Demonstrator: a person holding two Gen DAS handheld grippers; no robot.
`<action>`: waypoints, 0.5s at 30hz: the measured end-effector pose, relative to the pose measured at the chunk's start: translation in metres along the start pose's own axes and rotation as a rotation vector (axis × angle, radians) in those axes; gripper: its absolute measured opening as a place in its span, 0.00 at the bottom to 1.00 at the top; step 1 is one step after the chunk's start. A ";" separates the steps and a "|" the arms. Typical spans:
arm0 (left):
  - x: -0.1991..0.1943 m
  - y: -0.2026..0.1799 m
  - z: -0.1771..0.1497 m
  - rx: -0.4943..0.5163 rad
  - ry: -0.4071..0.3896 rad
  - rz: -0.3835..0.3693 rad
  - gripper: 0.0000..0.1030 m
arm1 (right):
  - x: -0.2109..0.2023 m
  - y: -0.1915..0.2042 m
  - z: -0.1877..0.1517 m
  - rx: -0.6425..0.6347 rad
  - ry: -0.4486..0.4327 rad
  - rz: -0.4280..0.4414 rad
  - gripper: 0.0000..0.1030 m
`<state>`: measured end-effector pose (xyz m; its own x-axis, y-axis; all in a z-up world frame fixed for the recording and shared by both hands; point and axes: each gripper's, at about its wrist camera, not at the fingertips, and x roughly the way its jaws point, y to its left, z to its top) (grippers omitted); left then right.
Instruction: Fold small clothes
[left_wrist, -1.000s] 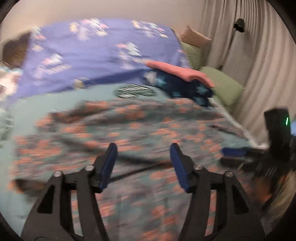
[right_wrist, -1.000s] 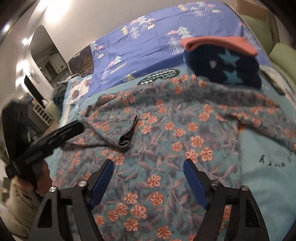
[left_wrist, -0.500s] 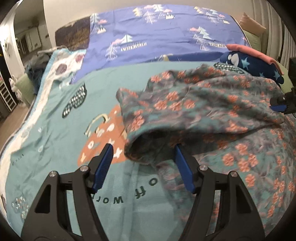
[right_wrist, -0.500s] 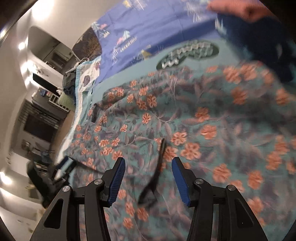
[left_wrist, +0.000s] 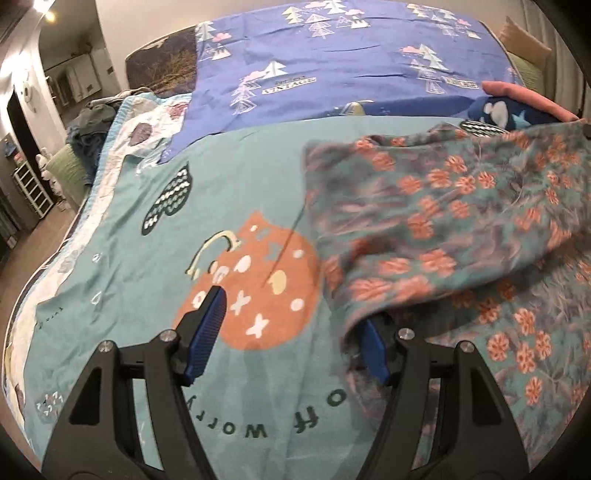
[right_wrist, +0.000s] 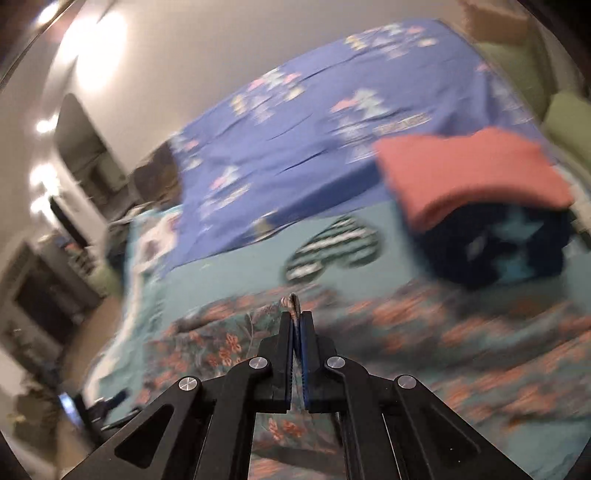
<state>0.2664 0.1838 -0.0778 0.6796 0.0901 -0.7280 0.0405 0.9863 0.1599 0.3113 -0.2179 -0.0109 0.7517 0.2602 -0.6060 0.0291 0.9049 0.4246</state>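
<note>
Left wrist view: sharp enough to read. Teal bedspread with an orange printed circle and dark lettering (left_wrist: 122, 236) fills the near and left ground; its left edge drops to bare floor and a white slatted shelf. Beyond it lies a purple sheet with a tree print (left_wrist: 332, 62). The teal floral garment with orange flowers (left_wrist: 443, 221) covers the right half, one flap lifted and blurred, its near hem draped over the right-hand finger.

Right wrist view: heavily blurred. It alone shows the folded stack clearly from above, a coral-pink folded cloth (right_wrist: 469, 177) lying on a dark navy folded garment with pale stars (right_wrist: 517, 254), just past the far edge of the floral garment (right_wrist: 406, 332). The left view catches only the stack's end at the right margin. A blurred dark object, low at the left edge, cannot be identified.

Left gripper (left_wrist: 291, 332): blue-padded fingers (left_wrist: 207, 328) spread apart, nothing pinched; one finger over the orange circle, the other under the garment hem.

Right gripper (right_wrist: 295, 321): jaws have just been closing and now stand together, clamped on a thin fold of the floral garment, whose edge pokes out above the tips.

Room: open bedspread to the left of the garment; the stack crowds the far right.
</note>
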 end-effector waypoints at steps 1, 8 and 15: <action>-0.001 -0.001 -0.001 0.009 -0.004 0.008 0.67 | 0.004 -0.009 0.002 0.015 0.014 -0.010 0.02; -0.004 -0.002 -0.001 0.022 -0.006 0.069 0.68 | 0.050 -0.057 -0.019 0.082 0.155 -0.072 0.04; -0.019 -0.003 -0.006 0.037 -0.030 0.036 0.68 | 0.035 -0.085 -0.025 0.132 0.168 -0.081 0.11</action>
<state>0.2485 0.1795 -0.0683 0.7031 0.1202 -0.7009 0.0425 0.9767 0.2101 0.3185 -0.2776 -0.0854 0.6233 0.2509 -0.7406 0.1790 0.8762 0.4475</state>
